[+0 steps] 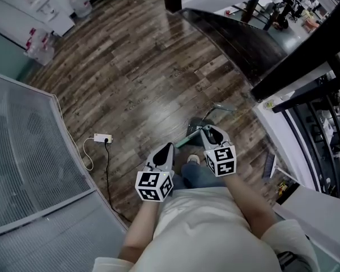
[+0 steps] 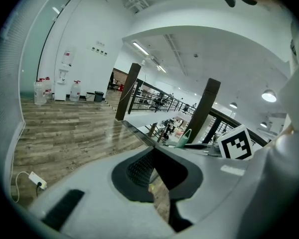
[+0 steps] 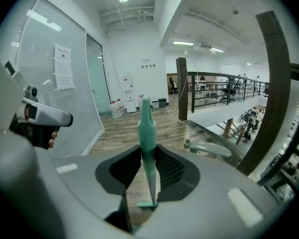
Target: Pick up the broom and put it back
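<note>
The broom has a green handle (image 3: 145, 128) and a small green head (image 3: 147, 204) that hangs low over the wood floor. My right gripper (image 3: 147, 151) is shut on the handle, which stands upright between its pads. From above, the right gripper (image 1: 208, 132) is in front of the person's body, and a short piece of the green handle (image 1: 182, 141) slants out to its left. My left gripper (image 1: 169, 148) is beside it on the left, apart from the broom, with its jaws together and nothing in them. In the left gripper view the handle tip (image 2: 184, 138) shows past the left gripper (image 2: 153, 151).
A grey dustpan (image 1: 198, 123) with a long handle (image 1: 221, 107) stands just beyond the right gripper. A white power strip (image 1: 102, 137) and its cable lie on the floor to the left. A glass partition (image 1: 34, 152) runs along the left, and a dark railing (image 1: 232, 38) and white ledge along the right.
</note>
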Motion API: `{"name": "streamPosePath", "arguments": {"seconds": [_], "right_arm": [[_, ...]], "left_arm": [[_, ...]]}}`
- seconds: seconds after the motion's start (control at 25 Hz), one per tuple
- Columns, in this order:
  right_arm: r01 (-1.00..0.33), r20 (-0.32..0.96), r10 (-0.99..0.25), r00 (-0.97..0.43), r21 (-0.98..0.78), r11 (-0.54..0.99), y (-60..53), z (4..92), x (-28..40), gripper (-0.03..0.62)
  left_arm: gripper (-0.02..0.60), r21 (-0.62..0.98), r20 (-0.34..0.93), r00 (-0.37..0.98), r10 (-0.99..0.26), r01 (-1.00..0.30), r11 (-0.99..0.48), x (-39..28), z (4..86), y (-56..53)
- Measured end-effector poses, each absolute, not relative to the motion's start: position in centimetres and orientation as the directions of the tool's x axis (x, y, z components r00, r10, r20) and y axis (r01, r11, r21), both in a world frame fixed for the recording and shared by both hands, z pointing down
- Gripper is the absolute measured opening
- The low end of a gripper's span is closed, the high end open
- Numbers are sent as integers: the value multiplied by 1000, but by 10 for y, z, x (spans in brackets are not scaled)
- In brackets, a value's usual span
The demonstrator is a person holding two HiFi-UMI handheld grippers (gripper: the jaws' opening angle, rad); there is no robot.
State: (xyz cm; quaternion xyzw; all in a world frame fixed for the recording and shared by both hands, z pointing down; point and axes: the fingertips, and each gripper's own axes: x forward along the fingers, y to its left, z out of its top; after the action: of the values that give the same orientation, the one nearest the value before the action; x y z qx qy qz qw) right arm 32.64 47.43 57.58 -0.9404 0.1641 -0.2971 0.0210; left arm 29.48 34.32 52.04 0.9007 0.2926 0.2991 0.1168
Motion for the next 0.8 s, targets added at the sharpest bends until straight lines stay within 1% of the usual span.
{"name": "streamPosePath", "arguments": {"seconds": [0.8], "right_arm": [[-430, 494, -423, 760, -107, -897, 447, 491, 310, 101]], "left_arm": [[5, 360, 458, 668, 586, 464, -810, 284, 492, 337]]}}
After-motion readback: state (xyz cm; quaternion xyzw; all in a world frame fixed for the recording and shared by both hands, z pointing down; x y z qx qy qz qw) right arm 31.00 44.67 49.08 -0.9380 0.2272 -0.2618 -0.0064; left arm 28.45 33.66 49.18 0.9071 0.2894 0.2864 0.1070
